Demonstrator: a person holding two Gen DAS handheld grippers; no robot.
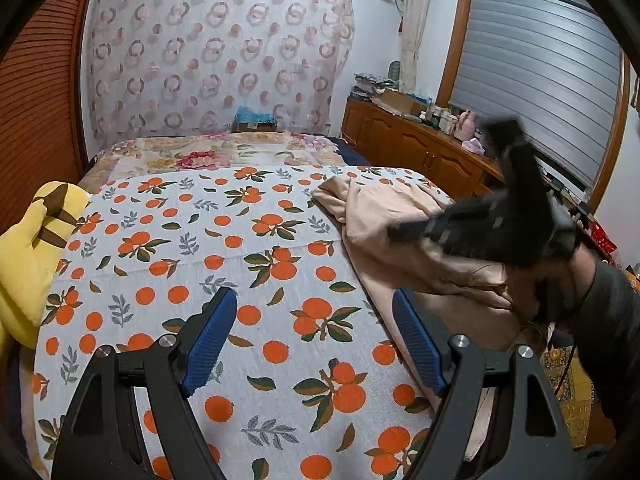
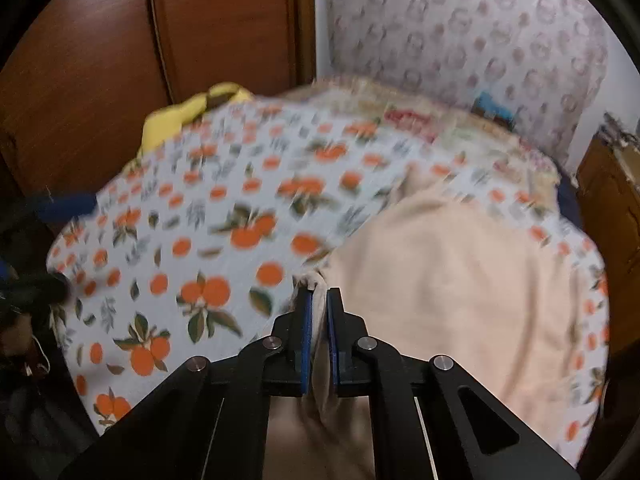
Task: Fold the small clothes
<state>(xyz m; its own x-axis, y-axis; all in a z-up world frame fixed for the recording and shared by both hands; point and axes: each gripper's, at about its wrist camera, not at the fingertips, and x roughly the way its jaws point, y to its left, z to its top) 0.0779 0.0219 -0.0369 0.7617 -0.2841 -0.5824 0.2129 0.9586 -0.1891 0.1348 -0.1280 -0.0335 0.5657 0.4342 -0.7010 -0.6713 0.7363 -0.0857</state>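
A beige garment (image 1: 384, 216) lies rumpled on the right side of the bed, over an orange-print sheet (image 1: 240, 264). My left gripper (image 1: 314, 304) is open and empty, hovering above the sheet just left of the garment. My right gripper (image 2: 319, 300) is shut on a fold of the beige garment (image 2: 448, 280), which spreads out to the right of it. In the left wrist view the right gripper (image 1: 408, 230) appears blurred above the garment.
A yellow plush toy (image 1: 28, 248) lies at the bed's left edge by a wooden wardrobe (image 1: 36, 92). A floral blanket (image 1: 216, 152) covers the far end of the bed. A cluttered wooden cabinet (image 1: 420, 140) stands on the right under a shuttered window.
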